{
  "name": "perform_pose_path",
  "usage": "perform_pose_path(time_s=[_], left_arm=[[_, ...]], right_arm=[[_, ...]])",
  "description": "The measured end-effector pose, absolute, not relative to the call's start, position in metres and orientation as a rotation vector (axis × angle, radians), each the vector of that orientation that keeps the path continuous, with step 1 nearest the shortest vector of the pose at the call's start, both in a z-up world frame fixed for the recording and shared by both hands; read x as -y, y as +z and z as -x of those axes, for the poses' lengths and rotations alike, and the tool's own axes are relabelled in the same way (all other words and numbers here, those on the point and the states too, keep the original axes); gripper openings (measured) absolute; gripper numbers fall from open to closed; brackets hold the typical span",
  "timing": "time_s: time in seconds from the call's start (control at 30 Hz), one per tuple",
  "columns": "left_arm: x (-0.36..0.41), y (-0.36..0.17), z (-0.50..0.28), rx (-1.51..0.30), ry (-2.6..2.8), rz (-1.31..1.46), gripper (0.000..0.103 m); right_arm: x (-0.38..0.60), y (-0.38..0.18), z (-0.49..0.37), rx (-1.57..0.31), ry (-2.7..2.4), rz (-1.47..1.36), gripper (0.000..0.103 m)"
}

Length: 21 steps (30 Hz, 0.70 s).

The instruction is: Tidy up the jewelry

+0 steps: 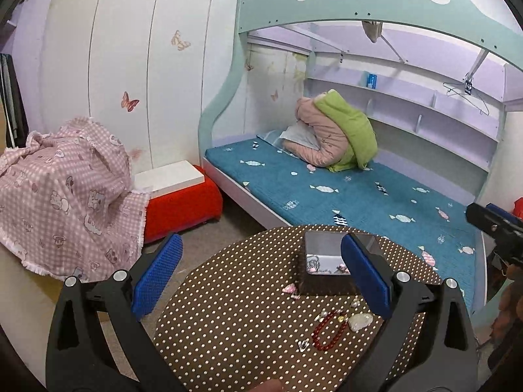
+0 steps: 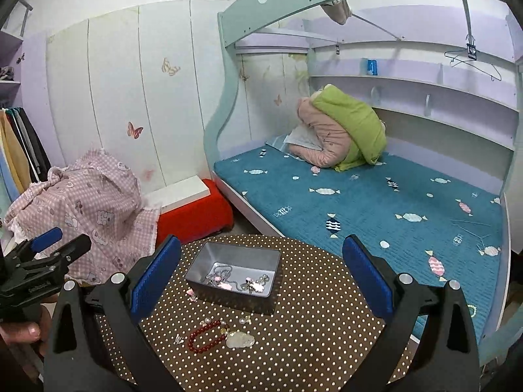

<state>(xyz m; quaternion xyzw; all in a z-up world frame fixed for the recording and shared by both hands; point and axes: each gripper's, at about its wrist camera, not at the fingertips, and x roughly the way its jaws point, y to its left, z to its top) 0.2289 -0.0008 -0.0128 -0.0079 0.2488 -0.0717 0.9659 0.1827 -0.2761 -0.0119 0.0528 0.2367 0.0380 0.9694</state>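
A grey open box stands on a round table with a brown polka-dot cloth; chains and pink pieces lie inside it. In front of the box lie a red bead bracelet, a pale translucent pendant, small pearl pieces and a small silver clip. A pink piece rests by the box's left corner. My right gripper hovers open above the box. My left gripper is open too, held over the table's left part with the box behind its right finger and the bracelet below it.
A bed with a teal mattress and a pink and green bundle lies behind the table. A red stool with a white box and a pink checked cloth stand at the left. A person's hand holds the left gripper.
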Motion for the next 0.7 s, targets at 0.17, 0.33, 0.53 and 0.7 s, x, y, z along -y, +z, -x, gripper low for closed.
perform_pose_path(time_s=[0.17,0.33,0.53,0.7], left_arm=[[-0.004,-0.025,-0.219,-0.52,-0.149,0.024,0.097],[-0.003,-0.039,-0.208,-0.534,-0.156,0.014,0.097],[-0.003,-0.057,-0.201,-0.567,-0.157,0.007,0.097],[0.0,-0.074,-0.198,-0.601,-0.162,-0.011,0.097]], right_arm=[[0.274,-0.016,-0.17,-0.463,0.056,-0.103,0.095],[0.269,-0.02,-0.16,-0.46,0.055,-0.107,0.095],[0.264,-0.027,-0.155,-0.471,0.069,-0.106,0.095],[0.264,-0.041,-0.155,-0.513,0.073,-0.115,0.095]])
